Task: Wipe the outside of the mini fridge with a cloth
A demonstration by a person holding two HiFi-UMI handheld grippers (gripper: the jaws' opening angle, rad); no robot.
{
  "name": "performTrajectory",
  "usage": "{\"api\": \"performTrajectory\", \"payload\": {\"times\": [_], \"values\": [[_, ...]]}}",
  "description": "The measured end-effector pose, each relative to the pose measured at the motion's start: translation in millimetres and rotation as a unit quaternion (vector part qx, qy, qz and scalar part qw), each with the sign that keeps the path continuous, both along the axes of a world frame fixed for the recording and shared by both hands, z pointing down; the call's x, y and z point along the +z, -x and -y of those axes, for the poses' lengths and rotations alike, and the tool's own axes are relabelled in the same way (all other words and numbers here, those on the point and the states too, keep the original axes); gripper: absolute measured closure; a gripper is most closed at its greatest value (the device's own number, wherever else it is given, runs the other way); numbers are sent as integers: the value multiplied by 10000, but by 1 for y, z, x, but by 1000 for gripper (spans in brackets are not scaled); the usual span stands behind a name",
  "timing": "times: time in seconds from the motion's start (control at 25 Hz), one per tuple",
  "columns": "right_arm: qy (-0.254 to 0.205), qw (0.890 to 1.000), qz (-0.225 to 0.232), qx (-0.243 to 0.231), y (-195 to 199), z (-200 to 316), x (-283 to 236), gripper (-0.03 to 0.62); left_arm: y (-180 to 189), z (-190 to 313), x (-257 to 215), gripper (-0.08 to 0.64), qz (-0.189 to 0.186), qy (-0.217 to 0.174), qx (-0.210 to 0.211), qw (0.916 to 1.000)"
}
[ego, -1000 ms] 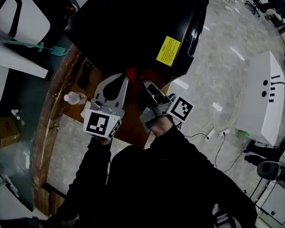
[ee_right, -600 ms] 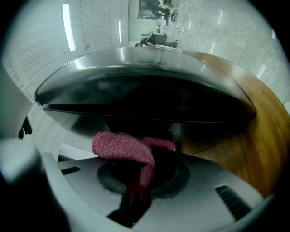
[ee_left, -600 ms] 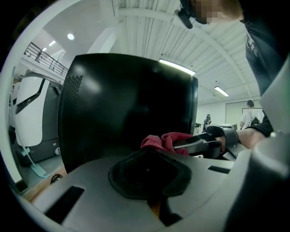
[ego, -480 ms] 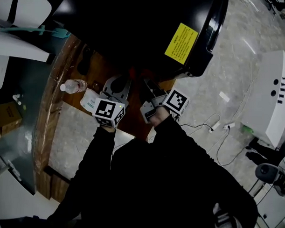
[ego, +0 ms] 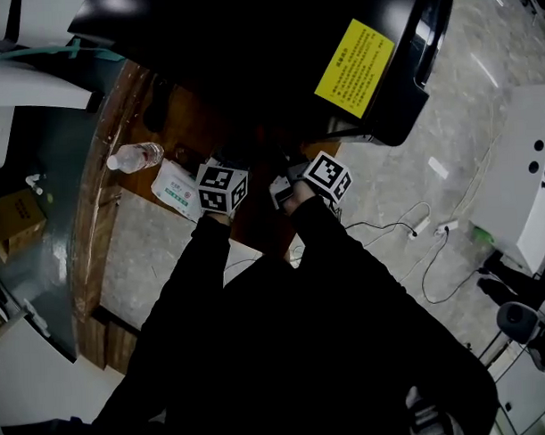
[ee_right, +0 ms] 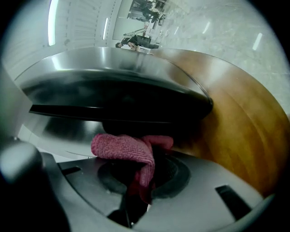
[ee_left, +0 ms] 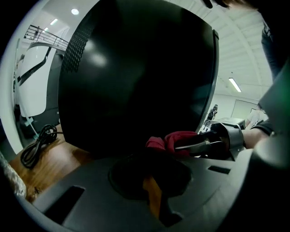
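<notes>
Right gripper [ee_right: 140,181] was clamped tight on the red cloth [ee_right: 127,152]. The bunched end stuck out ahead of its jaws, right up against the bottom edge of the black mini fridge [ego: 276,51]. Left gripper [ee_left: 152,192] sat just to the left of it, nose aimed at the fridge's side wall. Its jaws looked pinched together on nothing, though it was pretty dark down there. Further left of that gripper, a water bottle [ego: 135,157] and a white packet [ego: 176,190] lay on the wooden table [ego: 109,129].

On wooden table [ego: 191,126]: mini fridge [ego: 249,43], water bottle [ego: 134,156], white packet [ego: 176,189].
</notes>
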State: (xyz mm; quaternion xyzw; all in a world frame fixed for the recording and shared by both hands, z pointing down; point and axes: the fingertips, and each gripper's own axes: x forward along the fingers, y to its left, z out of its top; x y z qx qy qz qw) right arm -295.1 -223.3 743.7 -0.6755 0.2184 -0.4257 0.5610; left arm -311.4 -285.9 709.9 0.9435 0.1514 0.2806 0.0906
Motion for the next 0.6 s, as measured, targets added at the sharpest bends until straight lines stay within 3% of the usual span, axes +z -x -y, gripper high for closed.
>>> {"api": "performTrajectory", "payload": {"times": [0.16, 0.28, 0.44, 0.52, 0.6], "values": [[245, 9994, 214, 100, 1, -8, 40, 511, 1, -9, 31, 557, 306, -1, 90, 9995], [455, 9989, 121, -12, 1, -10, 52, 512, 7, -10, 36, 558, 397, 53, 76, 9992], [730, 9923, -713, -705, 11, -14, 8, 514, 25, -9, 2, 557, 82, 113, 92, 9999], [833, 9824, -1308, -1040, 24, -28, -28, 512, 39, -16, -23, 557, -104, 101, 201, 9997], [1004, 9655, -2025, -1292, 36, -46, -70, 512, 49, -24, -53, 557, -331, 113, 331, 9988]]}}
